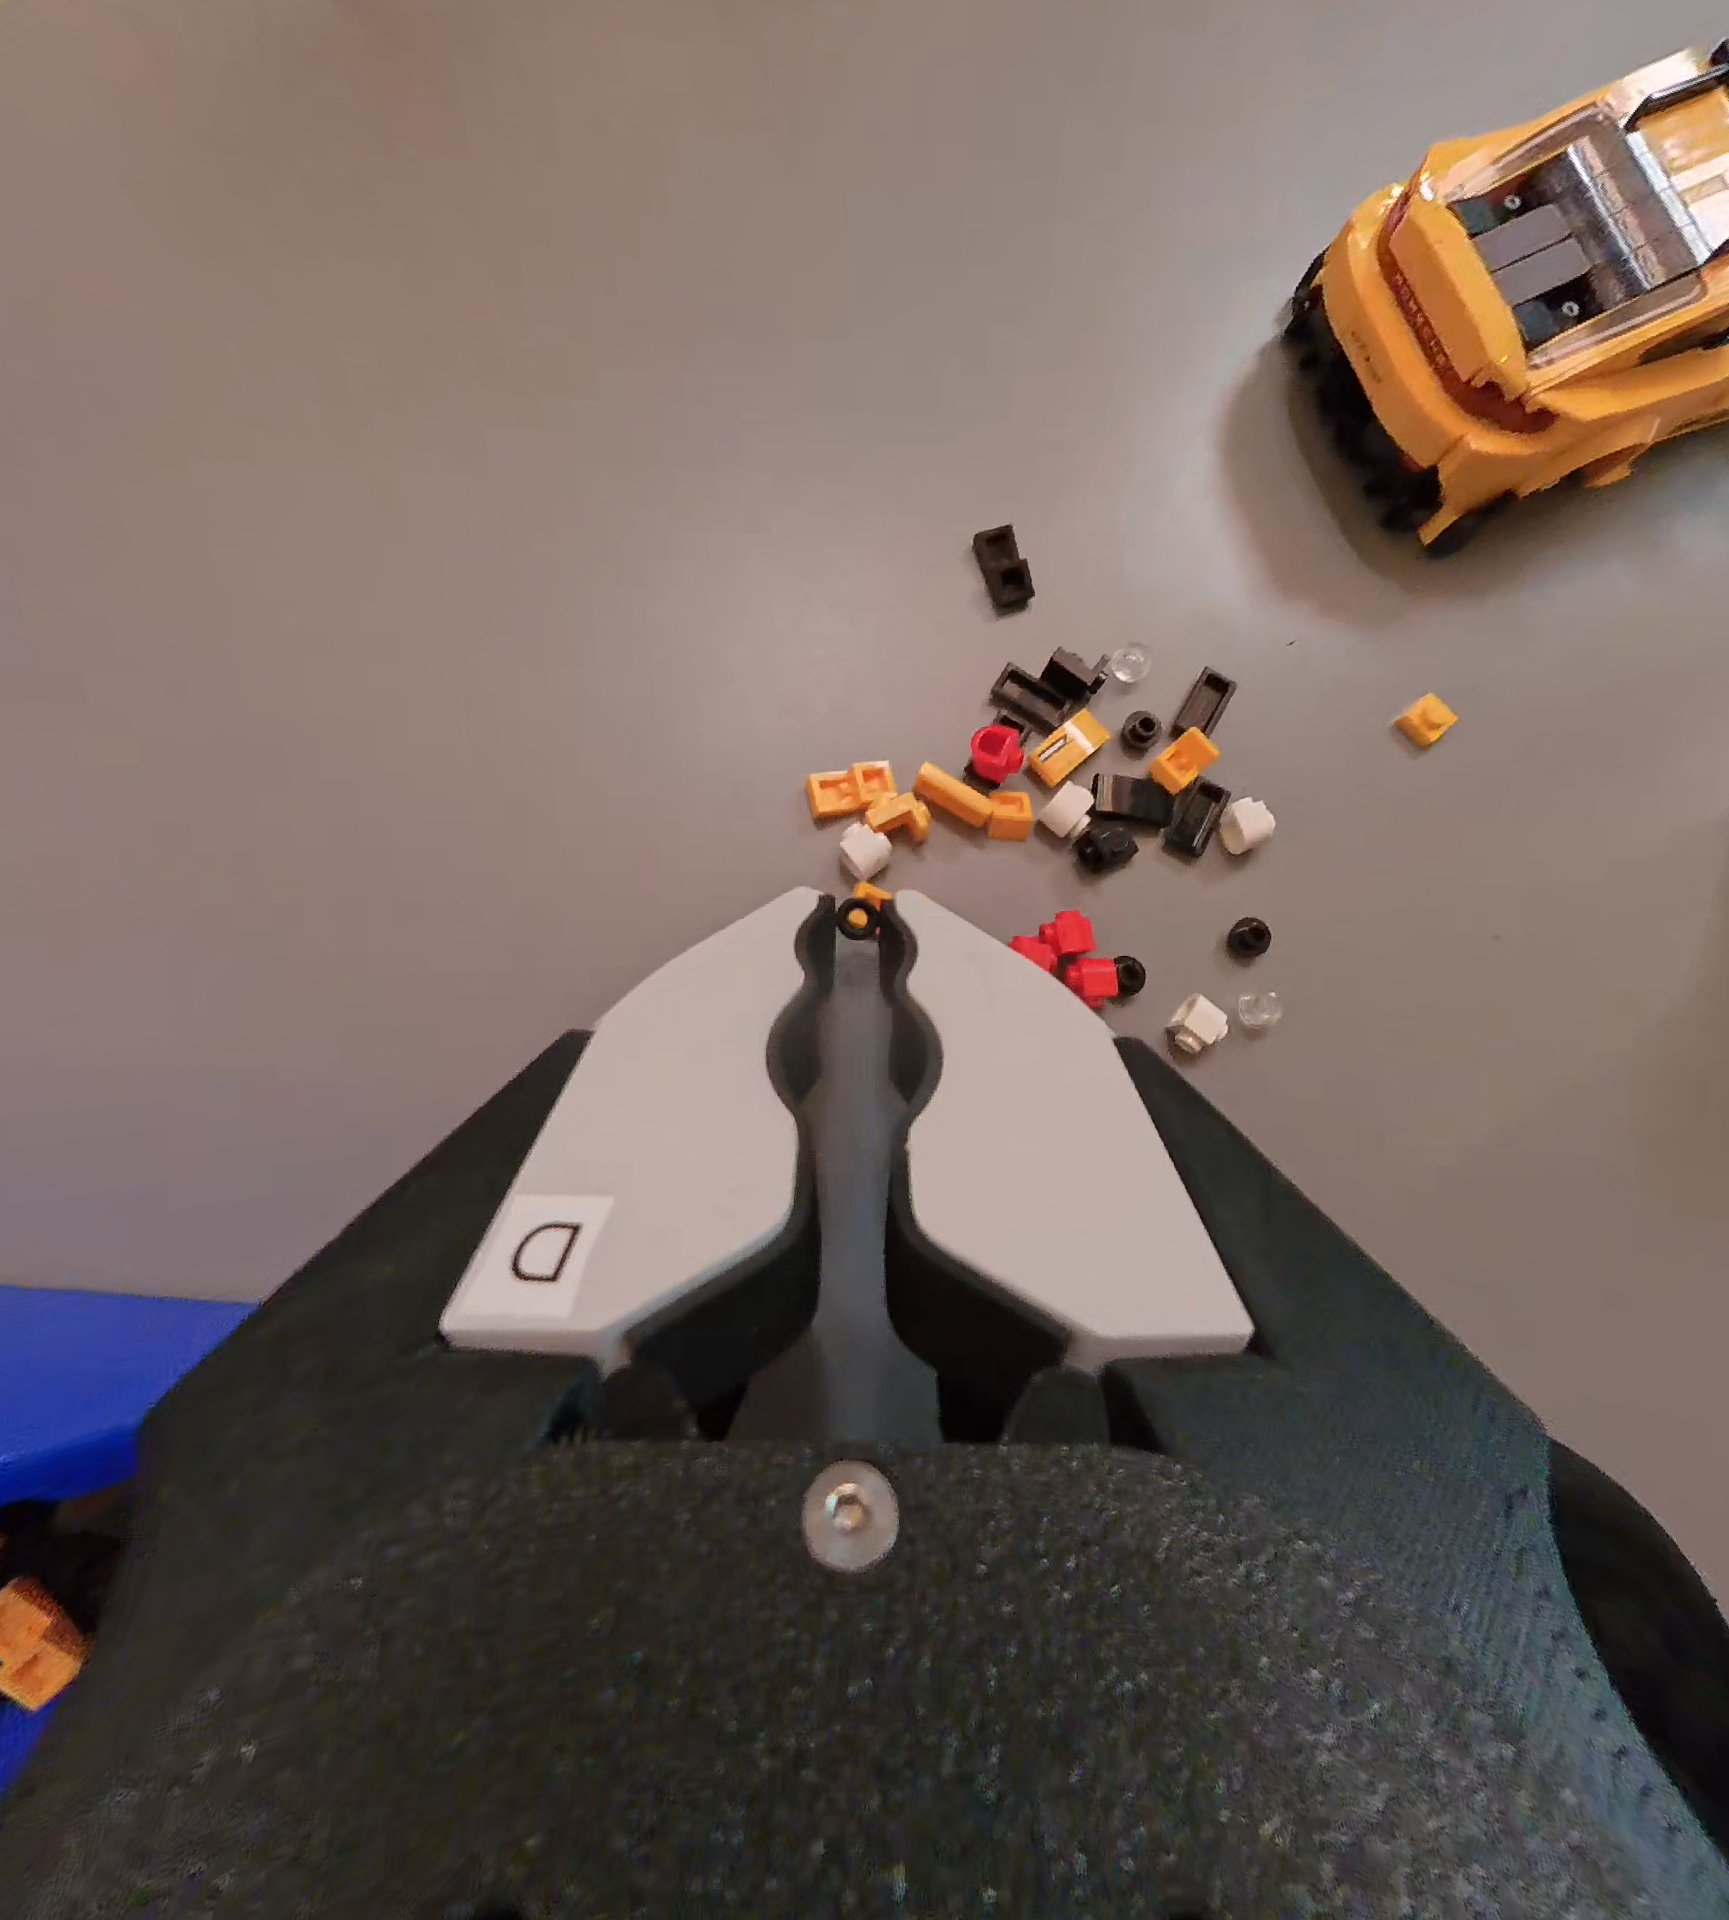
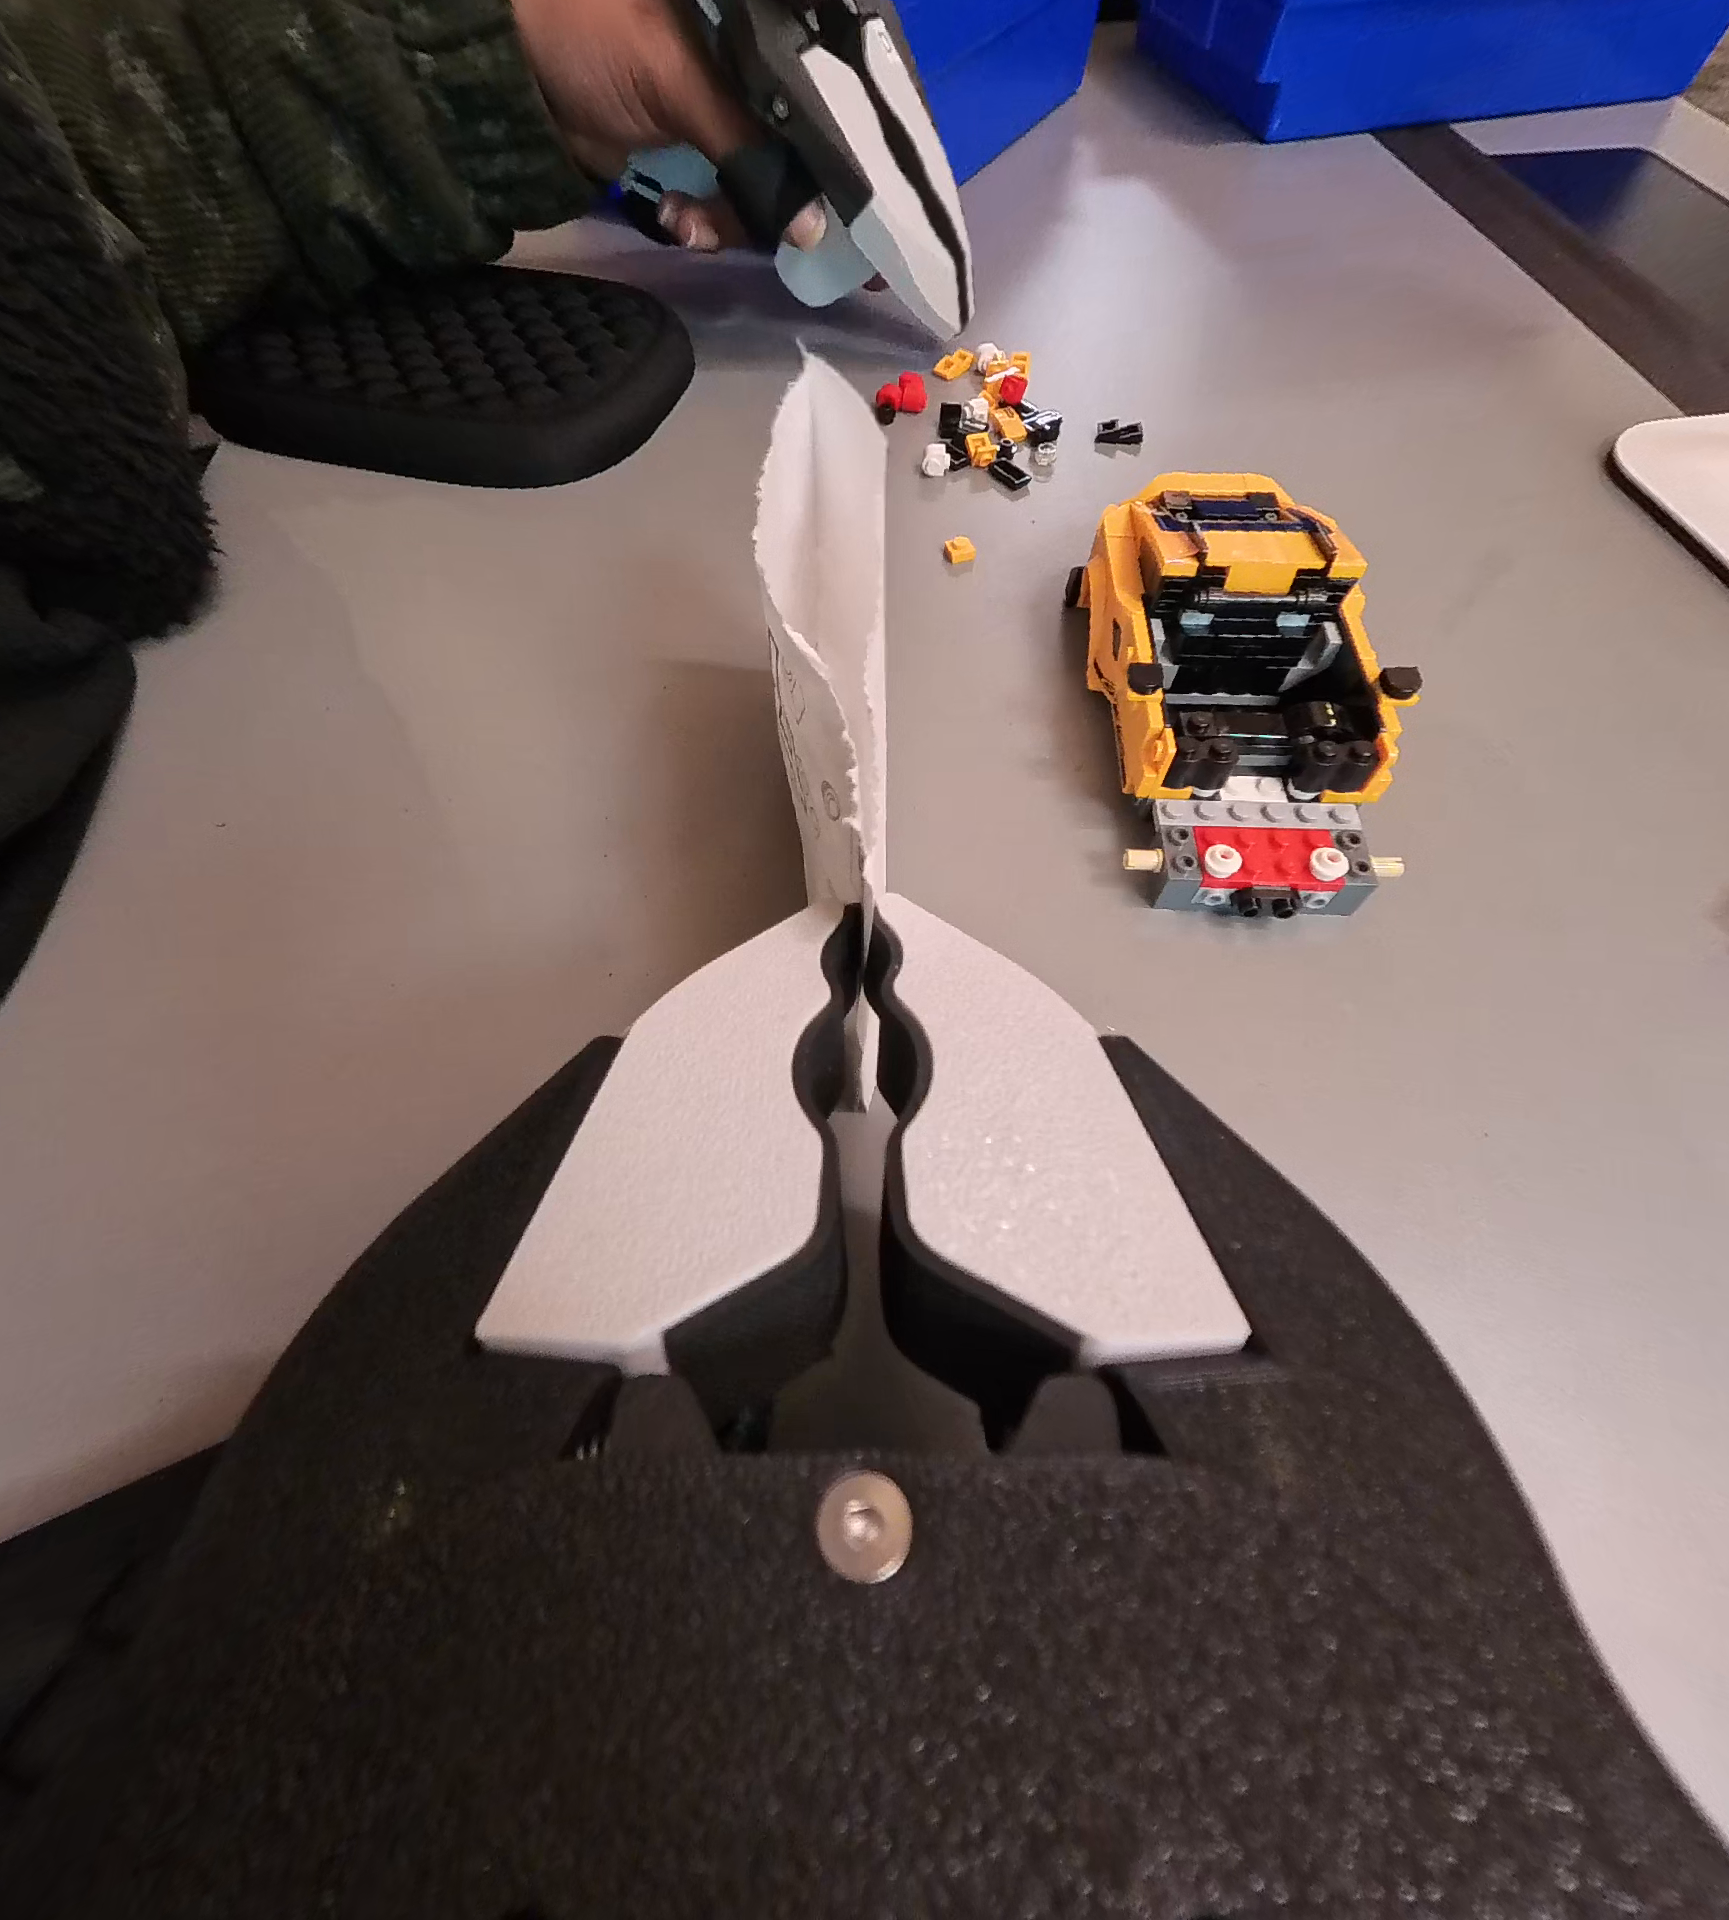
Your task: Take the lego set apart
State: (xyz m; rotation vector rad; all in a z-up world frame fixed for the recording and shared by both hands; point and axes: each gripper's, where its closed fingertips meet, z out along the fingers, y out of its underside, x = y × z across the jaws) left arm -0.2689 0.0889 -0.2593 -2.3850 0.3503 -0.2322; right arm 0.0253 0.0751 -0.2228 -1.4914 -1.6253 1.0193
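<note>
On the grey surface, a loose heap of bricks — orange, black, white, red — just beyond the left tool. Left tool clenched on a tiny black ring piece with an orange centre, pinched at the very tips, right at the near edge of the heap. Far right in the left wrist view, the yellow car, well apart from the heap, a lone orange plate between them. Near left corner: a blue bin with more orange and black pieces.

In the right wrist view, right tool clenched on a torn white paper strip, held upright. To its right, the car seen from its stripped end — red and grey base exposed. Farther off, the left tool in a hand, tips down over the heap. Blue bins at the far edge.
</note>
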